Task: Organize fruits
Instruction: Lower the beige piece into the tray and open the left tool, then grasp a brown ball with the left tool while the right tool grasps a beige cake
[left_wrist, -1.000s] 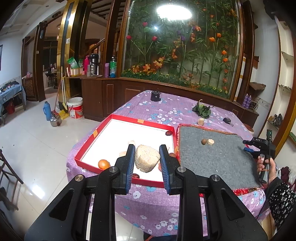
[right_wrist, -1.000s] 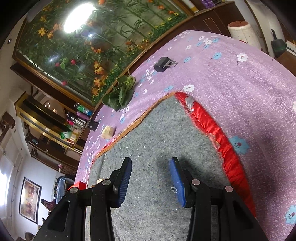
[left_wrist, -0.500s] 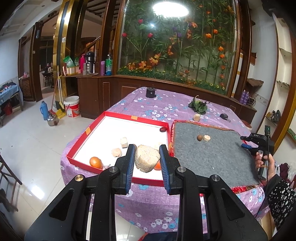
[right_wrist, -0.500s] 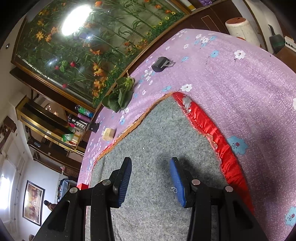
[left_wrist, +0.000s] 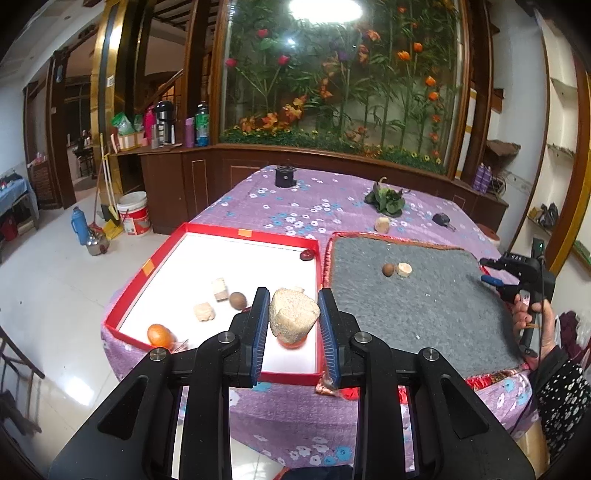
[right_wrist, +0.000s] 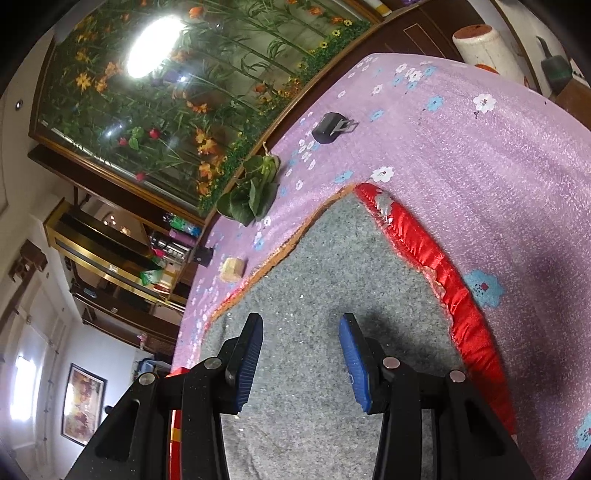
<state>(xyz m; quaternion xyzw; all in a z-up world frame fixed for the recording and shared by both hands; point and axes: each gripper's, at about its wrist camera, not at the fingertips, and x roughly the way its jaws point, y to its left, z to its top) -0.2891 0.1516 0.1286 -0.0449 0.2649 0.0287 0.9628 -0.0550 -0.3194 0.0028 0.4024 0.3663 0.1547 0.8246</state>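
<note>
Beige, rough-cut fruit chunk (left_wrist: 293, 313) sits clamped in my left gripper (left_wrist: 293, 321), carried above the white red-rimmed tray (left_wrist: 236, 236). Next, I judge, it goes to the grey felt mat (left_wrist: 424, 295), where my right gripper (right_wrist: 301, 354) hovers empty, jaws parted.

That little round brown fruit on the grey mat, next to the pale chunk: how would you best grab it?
Probably from above, pads closing across the brown fruit's widest part, along the line running front to back. It sits low and round on the grey mat, and the pale chunk crowds its right side, so a side approach risks knocking that.
</note>
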